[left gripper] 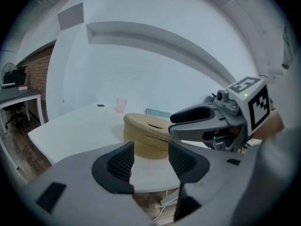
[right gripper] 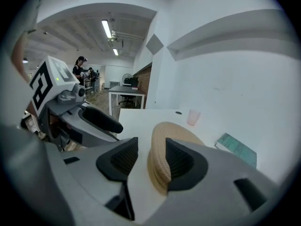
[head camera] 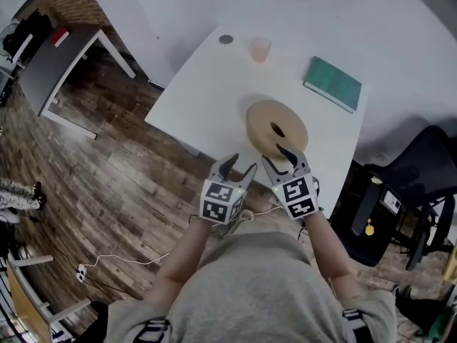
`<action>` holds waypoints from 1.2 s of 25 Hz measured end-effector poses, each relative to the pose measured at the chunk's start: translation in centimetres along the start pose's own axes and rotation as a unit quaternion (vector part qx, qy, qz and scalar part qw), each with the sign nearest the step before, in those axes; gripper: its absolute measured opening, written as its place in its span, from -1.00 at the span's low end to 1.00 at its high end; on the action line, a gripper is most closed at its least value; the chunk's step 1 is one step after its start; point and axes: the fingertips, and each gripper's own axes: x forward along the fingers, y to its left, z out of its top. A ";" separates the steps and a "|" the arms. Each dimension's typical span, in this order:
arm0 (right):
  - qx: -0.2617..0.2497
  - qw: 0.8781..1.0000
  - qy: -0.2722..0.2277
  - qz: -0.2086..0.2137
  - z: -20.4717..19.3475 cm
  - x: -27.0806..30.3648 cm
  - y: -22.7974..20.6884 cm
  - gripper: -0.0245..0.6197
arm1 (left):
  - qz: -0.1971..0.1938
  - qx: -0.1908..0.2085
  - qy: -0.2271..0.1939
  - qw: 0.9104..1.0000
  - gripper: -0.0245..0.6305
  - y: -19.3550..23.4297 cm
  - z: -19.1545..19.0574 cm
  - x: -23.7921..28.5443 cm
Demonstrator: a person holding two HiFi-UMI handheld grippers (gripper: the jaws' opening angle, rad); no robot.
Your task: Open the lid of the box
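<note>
While the lid [head camera: 265, 117] appears to sit flush on the round tan box [head camera: 260, 140], none of the opening is judged to be done. The box is found at the near edge of the white table [head camera: 207, 84], well apart from the pink cup [head camera: 260, 48] and the green book [head camera: 333, 83] at the far side.

The right gripper [right gripper: 149, 147] is held with its jaws spread. The box's near rim [right gripper: 160, 164] is seen in the gap between them, but whether a jaw touches it cannot be told. The left gripper [left gripper: 150, 149] is likewise held spread and empty, just beside the table's edge, with the box [left gripper: 148, 140] lying a little beyond its jaws.

What is left is judged to be the whole task: the lid is to be gripped at its rim, the box perhaps steadied, and the lid lifted clear.
</note>
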 end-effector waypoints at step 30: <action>-0.140 0.986 0.091 0.024 -3.8 3.1 -1.3 -0.55 | -0.047 0.078 0.104 0.990 -0.29 1.7 -4.2 12.0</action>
